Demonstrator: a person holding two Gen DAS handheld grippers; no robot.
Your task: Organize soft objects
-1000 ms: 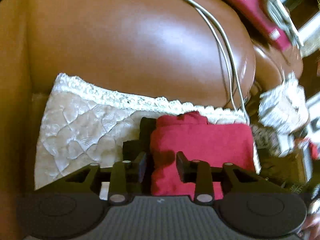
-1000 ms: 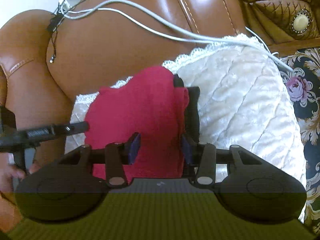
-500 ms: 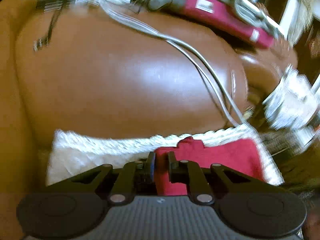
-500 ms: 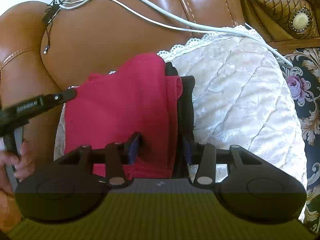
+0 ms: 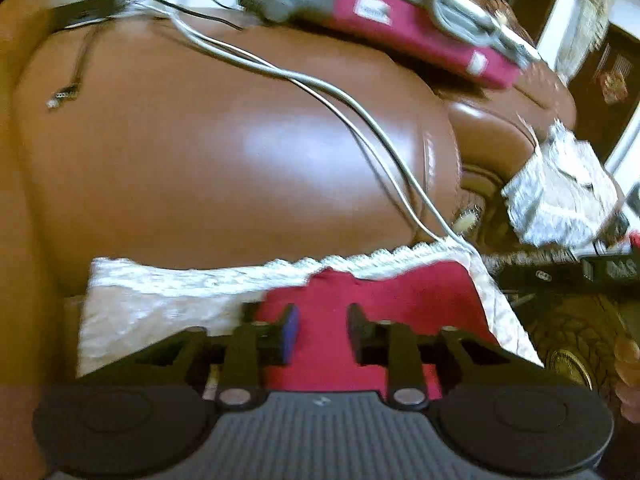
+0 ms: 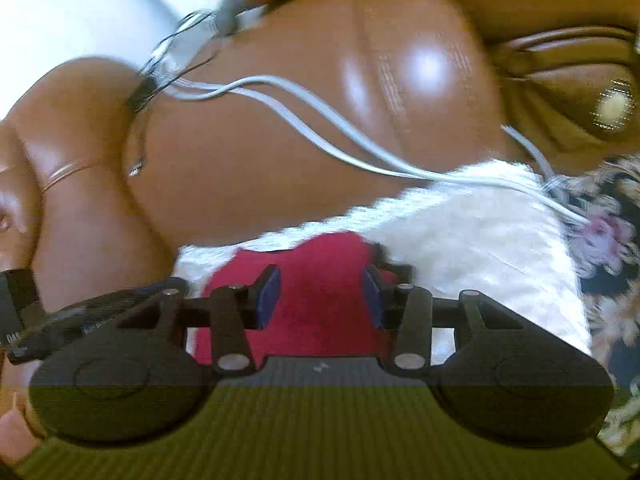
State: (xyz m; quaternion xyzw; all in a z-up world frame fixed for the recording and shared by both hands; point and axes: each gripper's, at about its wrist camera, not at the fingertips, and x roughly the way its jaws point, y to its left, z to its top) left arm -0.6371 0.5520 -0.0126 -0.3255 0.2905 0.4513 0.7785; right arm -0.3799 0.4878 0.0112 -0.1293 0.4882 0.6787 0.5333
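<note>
A folded red cloth [image 5: 400, 292] [image 6: 320, 272] lies on a white quilted seat cover [image 5: 152, 304] [image 6: 480, 248] on a brown leather sofa. A dark folded item [image 6: 394, 270] peeks out from under the cloth's edge. My left gripper [image 5: 323, 328] is open just above the cloth's near part, with red fabric showing through the gap. My right gripper [image 6: 320, 296] is open too, over the same cloth from the other side. Neither pinches the fabric. Both views are motion-blurred.
The sofa's glossy backrest [image 5: 240, 152] [image 6: 280, 160] rises right behind the cover. White cables [image 5: 360, 116] [image 6: 320, 120] hang across it. A red flat object [image 5: 400, 24] lies on top of the sofa. A flowered carpet [image 6: 612, 232] lies to the right, and a hand [image 6: 12, 432] shows at the lower left.
My left gripper closed to a narrow gap half a second ago and has opened again. Both cameras have tilted up, so the red cloth sits lower in view. The right stays open.
</note>
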